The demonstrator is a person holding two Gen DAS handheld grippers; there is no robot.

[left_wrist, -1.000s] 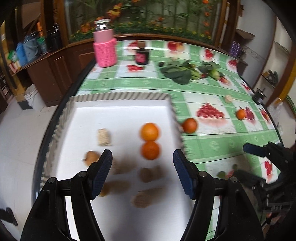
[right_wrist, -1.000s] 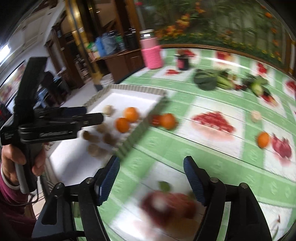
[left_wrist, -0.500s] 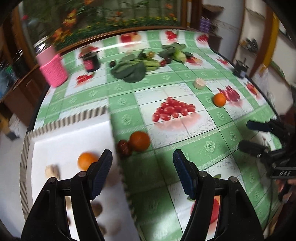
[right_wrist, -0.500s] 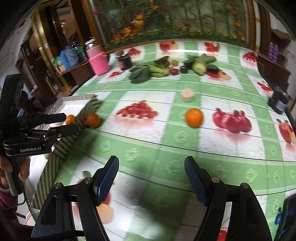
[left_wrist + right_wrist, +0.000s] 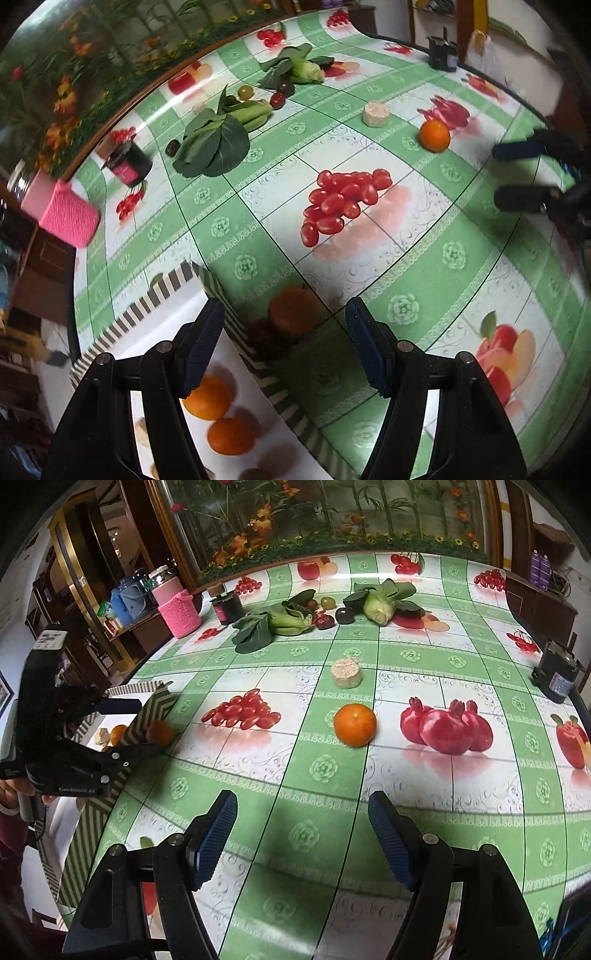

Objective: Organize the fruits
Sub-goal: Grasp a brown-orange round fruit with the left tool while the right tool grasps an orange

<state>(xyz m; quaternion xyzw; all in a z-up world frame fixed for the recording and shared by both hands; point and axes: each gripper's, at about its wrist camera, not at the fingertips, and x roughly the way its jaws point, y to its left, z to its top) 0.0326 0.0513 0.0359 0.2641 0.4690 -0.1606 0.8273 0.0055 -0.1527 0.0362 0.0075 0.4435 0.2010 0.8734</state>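
Observation:
My left gripper is open and empty, hovering over an orange and a dark red fruit that lie on the tablecloth against the striped wall of the white tray. Two oranges lie inside the tray. My right gripper is open and empty, well short of a loose orange on the cloth. That orange also shows in the left wrist view. The left gripper shows in the right wrist view at the tray corner.
Leafy greens, a corn cob, dark plums and a round beige cake lie further back. A pink-sleeved jar and a dark jar stand at the back left. A black box sits at the right edge.
The left gripper swung from over the tray toward its right wall, above the orange outside it. The right gripper turned toward the loose orange by the printed pomegranates. Both stayed open.

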